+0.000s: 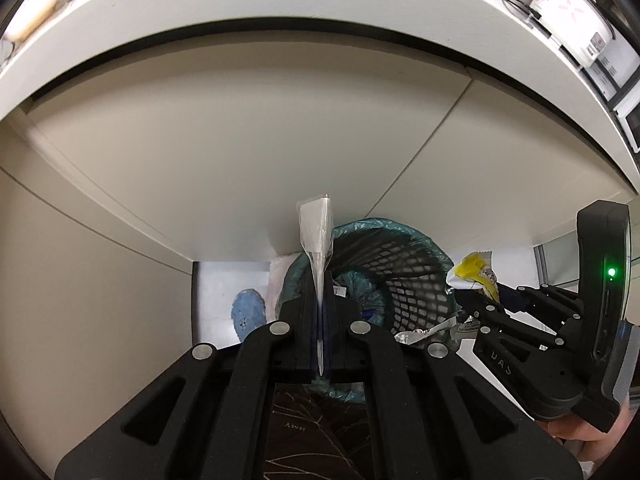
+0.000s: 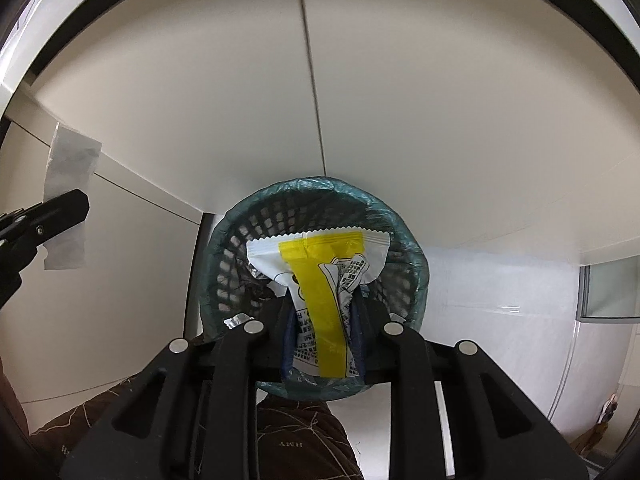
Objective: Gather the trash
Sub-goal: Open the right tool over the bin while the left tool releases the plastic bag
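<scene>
**Two wrappers held over the lined bin**

The left hand-held gripper [image 1: 320, 320] has its jaws pressed together on a clear plastic wrapper [image 1: 316, 232], which stands up thin and edge-on between the pads, with a white panel at its upper end. In the right wrist view the same wrapper [image 2: 70, 200] shows flat and translucent at the left edge.

The right hand-held gripper [image 2: 324, 332] pinches a white snack wrapper with a broad yellow stripe [image 2: 320, 272]. Its jaws stand slightly apart, with the crumpled packet filling the gap. Small black print covers the white parts, too fine to read. Its zigzag-cut top edge hangs directly over the trash bin [image 2: 416, 280], a black mesh basket lined with a teal plastic bag.

A piece of silver foil [image 1: 420, 334] lies at the bin's rim. Dark brown fabric [image 2: 296, 440] below bears the mirrored-looking letters "HMY". The right gripper's body [image 1: 496, 364] shows the letters "DAS". A blue shoe [image 1: 248, 312] rests on the floor beside the bin, under the counter [image 1: 280, 8].
</scene>
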### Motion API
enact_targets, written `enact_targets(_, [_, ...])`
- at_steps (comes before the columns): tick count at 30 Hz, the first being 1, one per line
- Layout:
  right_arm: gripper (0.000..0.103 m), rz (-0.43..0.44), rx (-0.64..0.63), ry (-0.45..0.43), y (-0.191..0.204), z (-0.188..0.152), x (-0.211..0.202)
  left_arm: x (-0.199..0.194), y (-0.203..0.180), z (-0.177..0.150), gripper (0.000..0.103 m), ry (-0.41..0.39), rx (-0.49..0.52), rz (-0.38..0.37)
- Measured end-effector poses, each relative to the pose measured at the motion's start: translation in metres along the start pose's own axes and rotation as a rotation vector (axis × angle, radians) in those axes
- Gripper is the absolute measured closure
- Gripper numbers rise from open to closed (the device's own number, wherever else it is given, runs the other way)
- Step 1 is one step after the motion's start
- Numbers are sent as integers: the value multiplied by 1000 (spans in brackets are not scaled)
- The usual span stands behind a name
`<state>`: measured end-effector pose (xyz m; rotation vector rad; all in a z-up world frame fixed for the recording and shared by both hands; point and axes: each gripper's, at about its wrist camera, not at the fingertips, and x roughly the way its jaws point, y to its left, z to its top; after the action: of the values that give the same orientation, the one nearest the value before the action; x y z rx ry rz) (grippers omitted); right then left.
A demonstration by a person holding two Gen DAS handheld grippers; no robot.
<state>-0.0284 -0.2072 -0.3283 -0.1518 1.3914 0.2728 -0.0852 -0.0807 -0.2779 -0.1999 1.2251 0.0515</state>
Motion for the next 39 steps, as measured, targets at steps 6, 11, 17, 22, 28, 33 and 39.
enact_targets(6, [63,2,13,3,0,-2,2,1,0,-1,103,9,-7,1])
enact_targets(11, [53,5,19,-6,-4,-5,-1,3,3,-2,103,20,0,-2])
enact_targets(17, [34,-1,45,-34,-15,-8,-8,11,-3,-2,103,35,19,-9])
enact_targets(22, [27,-22,85,-63,-32,-13,-19,21,-12,-4,103,48,45,-22])
enact_targets(28, [14,-34,128,-97,-51,-21,-30,34,-26,-5,103,71,73,-39])
enact_targets(33, [10,-57,172,-109,-70,-28,-37,46,-39,-8,103,96,105,-50])
enact_targets(39, [10,-70,223,-112,-90,-35,-41,52,-58,-10,103,110,152,-63])
